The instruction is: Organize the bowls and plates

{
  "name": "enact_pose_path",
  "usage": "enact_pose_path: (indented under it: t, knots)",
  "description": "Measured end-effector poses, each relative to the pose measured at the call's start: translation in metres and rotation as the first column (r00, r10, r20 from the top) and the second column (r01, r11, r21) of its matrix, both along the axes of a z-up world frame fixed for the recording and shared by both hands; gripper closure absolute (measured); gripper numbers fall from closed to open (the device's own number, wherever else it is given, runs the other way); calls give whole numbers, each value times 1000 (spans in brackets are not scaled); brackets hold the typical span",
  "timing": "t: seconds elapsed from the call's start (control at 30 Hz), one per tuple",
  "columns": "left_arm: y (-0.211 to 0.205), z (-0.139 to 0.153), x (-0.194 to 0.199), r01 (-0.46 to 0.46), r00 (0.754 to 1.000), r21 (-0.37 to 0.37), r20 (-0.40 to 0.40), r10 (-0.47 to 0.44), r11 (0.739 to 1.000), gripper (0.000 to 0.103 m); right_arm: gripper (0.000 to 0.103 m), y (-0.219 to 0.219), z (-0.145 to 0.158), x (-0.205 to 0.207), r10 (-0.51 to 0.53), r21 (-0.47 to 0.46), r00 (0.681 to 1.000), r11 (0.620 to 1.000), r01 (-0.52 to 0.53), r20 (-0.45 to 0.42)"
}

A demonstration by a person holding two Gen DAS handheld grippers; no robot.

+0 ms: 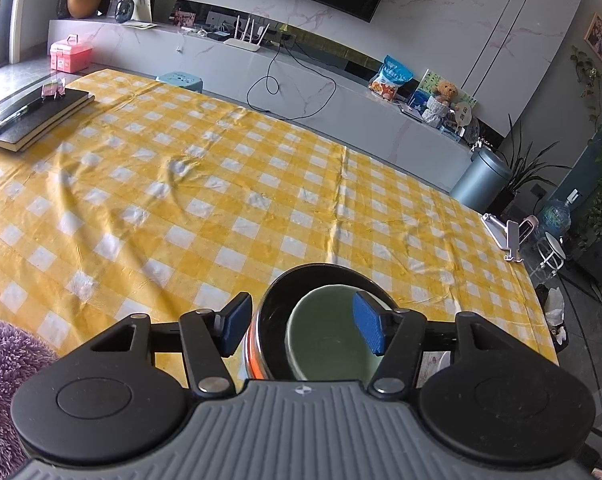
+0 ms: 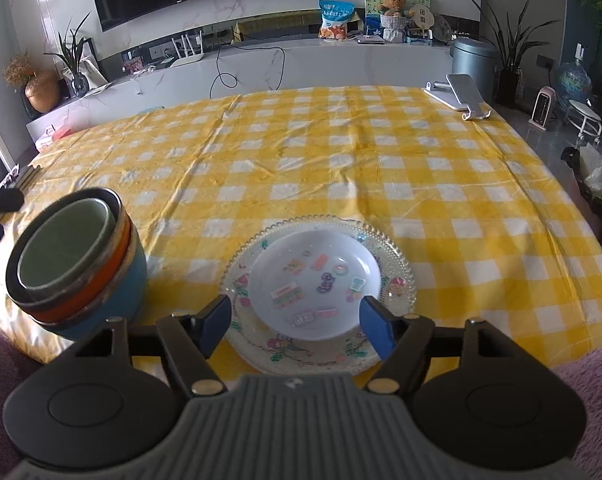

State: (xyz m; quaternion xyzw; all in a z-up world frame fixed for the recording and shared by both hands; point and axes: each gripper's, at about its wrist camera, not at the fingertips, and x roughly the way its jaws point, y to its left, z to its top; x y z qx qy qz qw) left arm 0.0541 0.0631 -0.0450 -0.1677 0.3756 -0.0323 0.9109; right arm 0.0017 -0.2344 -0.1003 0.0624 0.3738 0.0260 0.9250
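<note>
**A:** ok so where's each tool at? Left tool (image 1: 301, 330) looks spread to me, blue pads (image 1: 368, 328) apart with nothing pinched. The stack of bowls (image 1: 321, 336) sits right under it: one pad hangs over the pale green bowl (image 1: 325, 344), the other is outside the dark rim. Can't tell if either pad actually touches.

**B:** yeah, same read. From the right wrist view the bowl stack (image 2: 77, 264) is nested, green inside a dark one, then orange (image 2: 97, 292), then blue (image 2: 117, 280) at the bottom, sitting near the front left edge of the surface (image 2: 341, 160).

**A:** and the right tool (image 2: 295, 326)?

**B:** Spread wide too, holding nothing. It hovers over the near rim of the clear glass plate (image 2: 397, 280), which has the white sticker plate (image 2: 313, 280) sitting in it. Plates are just beside the bowls, small gap between.

**A:** room to move?

**B:** plenty. The checked cloth is bare across the middle and back. Only notebooks (image 1: 37, 114) at the far left corner and a phone stand (image 2: 459, 94) at the far right corner. Fuzzy purple sleeve (image 1: 5, 380) at the front edge.
</note>
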Motion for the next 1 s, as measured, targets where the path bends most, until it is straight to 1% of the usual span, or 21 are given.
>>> enact_pose_path:
  t: [0.1, 0.13, 0.17, 0.2, 0.27, 0.4, 0.5, 0.6, 0.67, 0.87, 1.0]
  knots:
    - [4, -6, 1, 11, 1000, -14, -21, -12, 1000, 35, 32, 14, 13, 5, 1, 10, 1000, 1000, -1, 1]
    - [6, -8, 2, 10, 1000, -23, -28, -11, 1000, 35, 30, 18, 16, 7, -4, 15, 1000, 1000, 4, 3]
    - [8, -9, 2, 8, 999, -34, -35, -9, 999, 35, 25, 22, 19, 8, -16, 15, 1000, 1000, 16, 5]
    - [10, -12, 3, 7, 999, -48, -44, -9, 999, 35, 13, 27, 23, 8, -39, 8, 999, 999, 39, 13]
    - [13, -15, 4, 9, 998, -69, -55, -13, 998, 35, 11, 37, 29, 11, -39, -1, 998, 999, 39, 40]
    - [18, -22, 7, 15, 997, -102, -78, -23, 995, 35, 13, 56, 35, 23, -8, 38, 999, 999, 6, 37]
    - [23, -30, 10, 13, 994, -150, -108, -30, 989, 35, 18, 71, 32, 34, 19, 55, 1000, 998, -19, -3]
    - [27, -39, 13, 13, 989, -200, -144, -42, 980, 35, 18, 83, 23, 43, 24, 58, 999, 998, -22, -45]
    - [27, -43, 16, 14, 987, -203, -154, -46, 979, 35, 19, 86, 18, 49, 31, 87, 996, 996, -24, -78]
    - [30, -53, 23, 18, 981, -227, -185, -61, 974, 36, 27, 97, 6, 67, 54, 136, 986, 990, -32, -159]
    - [32, -63, 28, 15, 975, -237, -213, -67, 972, 42, 35, 100, -3, 76, 65, 171, 976, 985, -30, -206]
